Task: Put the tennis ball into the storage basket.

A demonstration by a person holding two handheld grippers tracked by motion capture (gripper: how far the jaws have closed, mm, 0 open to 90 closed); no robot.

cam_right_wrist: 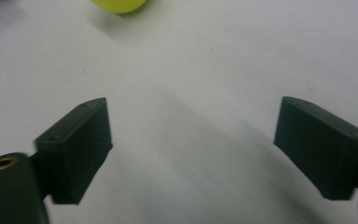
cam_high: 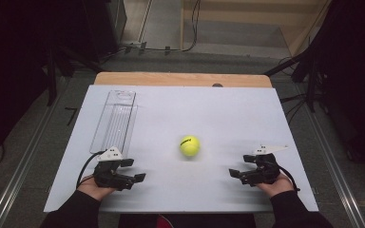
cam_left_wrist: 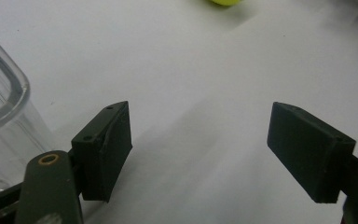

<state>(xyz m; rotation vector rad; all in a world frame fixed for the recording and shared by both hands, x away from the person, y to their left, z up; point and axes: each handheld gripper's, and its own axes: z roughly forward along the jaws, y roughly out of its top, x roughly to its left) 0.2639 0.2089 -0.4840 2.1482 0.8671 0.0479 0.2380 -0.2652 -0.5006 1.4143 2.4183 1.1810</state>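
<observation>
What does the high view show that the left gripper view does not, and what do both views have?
High view: both hands, the right gripper, the wooden table edge and the floor around it. Left gripper view: a close look at the left gripper, its jaws open with nothing between them. Both: the yellow tennis ball, the clear plastic container and the white board.

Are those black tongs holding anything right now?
No. Both the left tongs and right tongs stand open and empty; the tennis ball lies untouched between them.
</observation>
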